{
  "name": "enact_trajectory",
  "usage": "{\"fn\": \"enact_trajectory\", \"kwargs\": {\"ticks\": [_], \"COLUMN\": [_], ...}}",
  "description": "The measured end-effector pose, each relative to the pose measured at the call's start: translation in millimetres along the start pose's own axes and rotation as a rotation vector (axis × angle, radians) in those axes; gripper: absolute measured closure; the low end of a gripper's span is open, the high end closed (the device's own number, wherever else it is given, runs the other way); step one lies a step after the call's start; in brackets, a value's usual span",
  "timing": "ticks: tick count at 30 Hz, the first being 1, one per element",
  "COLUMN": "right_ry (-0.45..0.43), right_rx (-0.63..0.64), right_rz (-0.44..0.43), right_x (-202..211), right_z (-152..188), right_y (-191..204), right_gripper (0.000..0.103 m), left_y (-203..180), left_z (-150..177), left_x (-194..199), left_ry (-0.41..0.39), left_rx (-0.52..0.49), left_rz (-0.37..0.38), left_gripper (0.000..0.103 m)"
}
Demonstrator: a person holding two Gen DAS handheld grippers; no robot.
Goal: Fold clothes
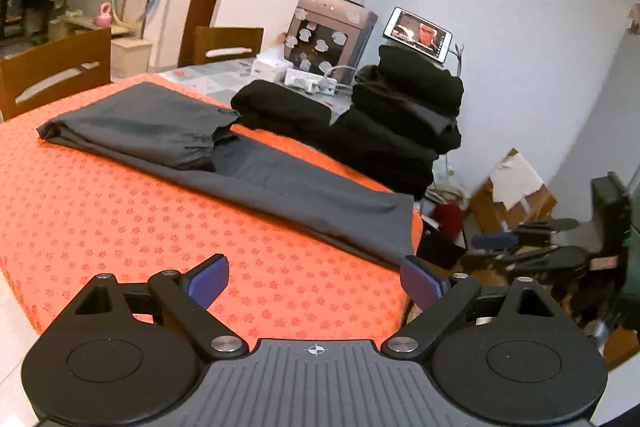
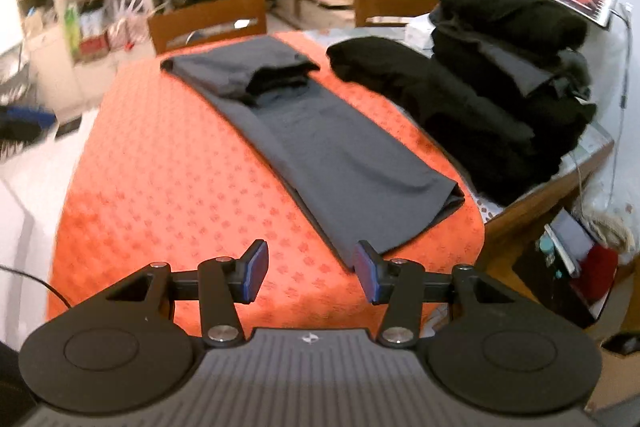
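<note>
Two grippers hover, jaws wide, empty.
Grey trousers [image 2: 320, 143] lie part-folded on orange mat [image 2: 160, 167]; black stack [image 2: 500, 75] beside; left gripper [image 1: 316, 283], right gripper [image 2: 310, 277].

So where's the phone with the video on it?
The phone is up at the back right in both views, perched on top of the tall pile of black clothes, next to the water dispenser.

A pair of dark grey trousers [image 1: 256, 163] [image 2: 320, 147] lies flat in a long strip across the orange mat [image 1: 120, 227] [image 2: 160, 187], folded lengthwise, its far end doubled back over itself, showing an elastic waistband. Just beyond it sits a folded black garment [image 1: 284, 107] [image 2: 376, 63], and beside that a tall stack of folded black clothes [image 1: 404, 123] [image 2: 508, 75].
</note>
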State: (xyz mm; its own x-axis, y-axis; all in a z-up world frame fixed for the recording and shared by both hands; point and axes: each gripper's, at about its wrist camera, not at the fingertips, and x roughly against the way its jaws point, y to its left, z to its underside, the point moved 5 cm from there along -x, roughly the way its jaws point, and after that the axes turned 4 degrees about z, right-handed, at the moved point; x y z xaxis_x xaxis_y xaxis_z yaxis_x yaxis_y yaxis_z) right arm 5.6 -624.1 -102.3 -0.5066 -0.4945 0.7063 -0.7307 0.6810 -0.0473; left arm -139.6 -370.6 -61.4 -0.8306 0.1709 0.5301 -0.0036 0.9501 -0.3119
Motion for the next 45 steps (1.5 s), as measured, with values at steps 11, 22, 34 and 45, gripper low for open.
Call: {"fn": "enact_trajectory", "kwargs": {"ticks": [11,22,34,45], "right_ry": [0.006,0.026,0.071,0.108], "right_rx": [0.218,0.532,0.521,0.47], "right_rz": [-0.051,-0.229,-0.427,-0.506], "right_x": [-88,-139,-116,-115], "right_z": [7,17,-41,-65], "right_y": [-13,-23,-56,-71], "right_gripper": [0.049,0.071,0.09,0.09], "left_y": [-27,-36,-80,-111], "left_z": [-17,-37,-13,10], "left_x": [-36,-110,-219,-269], "left_ry": [-0.007,0.015,0.112,0.143], "left_rx": [-0.087,-0.139,-0.513,-0.936], "left_rz": [-0.045,-0.115,-0.089,-0.037], "left_gripper": [0.009,0.009,0.01,0.01]}}
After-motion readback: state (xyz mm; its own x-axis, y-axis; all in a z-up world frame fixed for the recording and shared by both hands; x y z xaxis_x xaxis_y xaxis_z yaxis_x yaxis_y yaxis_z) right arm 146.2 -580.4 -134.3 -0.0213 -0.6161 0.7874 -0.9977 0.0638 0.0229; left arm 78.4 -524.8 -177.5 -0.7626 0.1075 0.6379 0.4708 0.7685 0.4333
